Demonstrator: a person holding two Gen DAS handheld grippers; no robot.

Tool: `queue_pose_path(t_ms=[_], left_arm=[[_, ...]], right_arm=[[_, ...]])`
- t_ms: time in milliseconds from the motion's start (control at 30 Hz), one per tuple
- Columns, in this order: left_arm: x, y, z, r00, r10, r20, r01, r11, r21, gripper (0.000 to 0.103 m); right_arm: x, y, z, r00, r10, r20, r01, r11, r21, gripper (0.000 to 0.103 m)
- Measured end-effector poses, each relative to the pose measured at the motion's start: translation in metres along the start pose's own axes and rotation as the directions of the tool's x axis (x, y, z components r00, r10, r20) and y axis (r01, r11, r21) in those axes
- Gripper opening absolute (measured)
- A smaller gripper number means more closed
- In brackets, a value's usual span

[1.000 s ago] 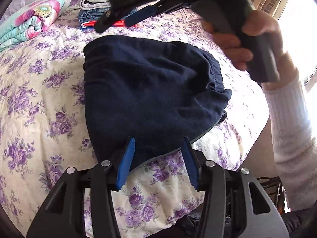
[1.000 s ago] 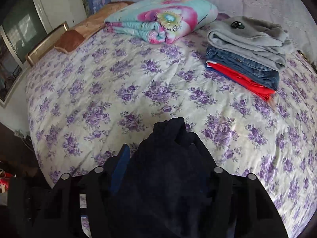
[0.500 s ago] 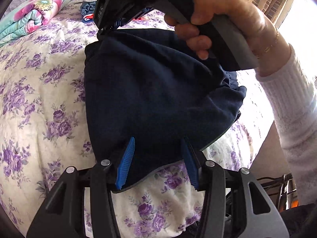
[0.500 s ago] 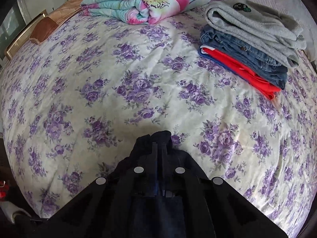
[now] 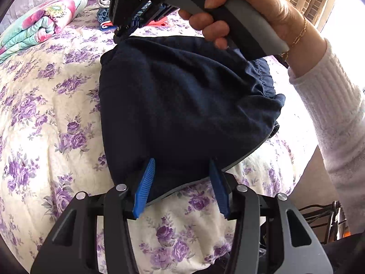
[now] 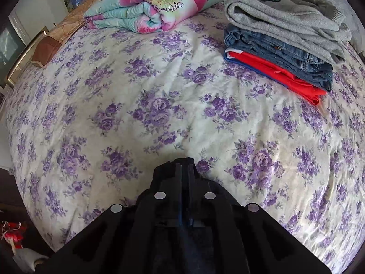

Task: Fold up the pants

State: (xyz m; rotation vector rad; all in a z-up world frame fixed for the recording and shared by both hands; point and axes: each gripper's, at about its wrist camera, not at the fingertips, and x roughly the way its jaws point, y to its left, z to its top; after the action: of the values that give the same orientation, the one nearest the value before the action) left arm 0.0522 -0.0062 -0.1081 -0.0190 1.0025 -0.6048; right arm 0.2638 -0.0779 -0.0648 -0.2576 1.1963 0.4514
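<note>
1. At the bottom of the left wrist view, we see our left claw (image 5: 182, 178) with its blue-padded jaws apart; the near hem of the folded dark navy fabric pants (image 5: 182, 105) lies between the pads, and neither pad presses it.
2. The pants lie in the middle of that frame on the bed (image 5: 45, 114), which has a cream cover printed with purple flowers.
3. At the top of the same frame, a hand (image 5: 246, 6) in a white ribbed sleeve (image 5: 330, 105) holds our right claw (image 5: 123, 30) at the pants' far edge. Its jaws stand nearly together and have just been opening slightly, with a pinch of navy cloth still between them.
4. In the right wrist view, the upper right holds a stack of folded clothes (image 6: 285, 41): grey on top, then denim, then red.
5. At upper centre lies a rolled turquoise-and-pink floral quilt (image 6: 159, 6).
</note>
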Motion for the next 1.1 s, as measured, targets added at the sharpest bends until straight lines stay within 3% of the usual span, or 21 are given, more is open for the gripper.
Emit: queue_pose_path(t_ms=[67,233,300,367,533,700,767,833,900,1000,1033,1100], left_arm=[[-0.001,0.002,0.001,1.000,-0.013,-0.002,0.013,1.000,-0.004,0.047],[-0.001,0.003,0.003,1.000,-0.021,-0.005,0.021,1.000,0.001,0.047],[-0.001,0.004,0.004,1.000,-0.022,-0.008,0.022,1.000,0.003,0.048],[-0.003,0.005,0.004,1.000,-0.024,-0.011,0.024,1.000,0.003,0.048],[-0.011,0.001,0.008,1.000,-0.020,0.004,0.020,1.000,0.006,0.049],[0.004,0.001,0.004,1.000,0.002,-0.014,-0.002,1.000,0.012,0.050],[0.001,-0.006,0.003,0.999,0.033,-0.013,-0.033,0.999,0.040,0.051],[-0.010,-0.005,0.004,1.000,0.022,-0.012,-0.022,0.999,0.042,0.051],[-0.030,0.004,0.010,1.000,0.019,0.019,-0.020,1.000,0.017,0.051],[-0.061,0.028,0.022,0.997,0.047,0.069,-0.043,0.997,-0.062,0.055],[-0.066,0.038,0.027,0.997,0.051,0.061,-0.045,0.994,-0.097,0.063],[-0.066,0.055,0.033,0.998,0.050,0.037,-0.044,0.986,-0.159,0.067]], right_arm=[[-0.002,0.010,0.009,1.000,0.012,-0.019,-0.012,0.999,-0.041,0.045],[0.024,0.039,0.016,0.990,-0.036,-0.139,0.015,0.988,-0.152,0.042],[0.041,0.048,0.012,0.974,-0.143,-0.178,0.103,0.971,-0.215,0.013],[0.042,0.050,0.010,0.970,-0.179,-0.164,0.139,0.964,-0.228,0.004],[-0.001,0.028,0.028,0.985,-0.166,-0.052,0.160,0.982,-0.095,0.002],[0.039,0.014,0.025,0.983,-0.146,-0.115,0.141,0.989,-0.052,0.003],[0.050,0.010,0.025,0.986,-0.081,-0.144,0.078,0.997,-0.024,0.004],[0.040,0.008,0.027,0.990,-0.054,-0.133,0.053,0.999,-0.004,0.008],[0.004,0.004,0.023,0.997,-0.032,-0.074,0.035,0.998,0.047,0.030],[-0.069,0.010,-0.001,0.989,-0.100,0.109,0.099,0.995,0.021,0.063],[-0.090,0.011,-0.016,0.981,-0.113,0.158,0.113,0.994,0.013,0.066],[-0.111,0.005,-0.050,0.975,-0.088,0.204,0.084,0.996,0.027,0.067]])
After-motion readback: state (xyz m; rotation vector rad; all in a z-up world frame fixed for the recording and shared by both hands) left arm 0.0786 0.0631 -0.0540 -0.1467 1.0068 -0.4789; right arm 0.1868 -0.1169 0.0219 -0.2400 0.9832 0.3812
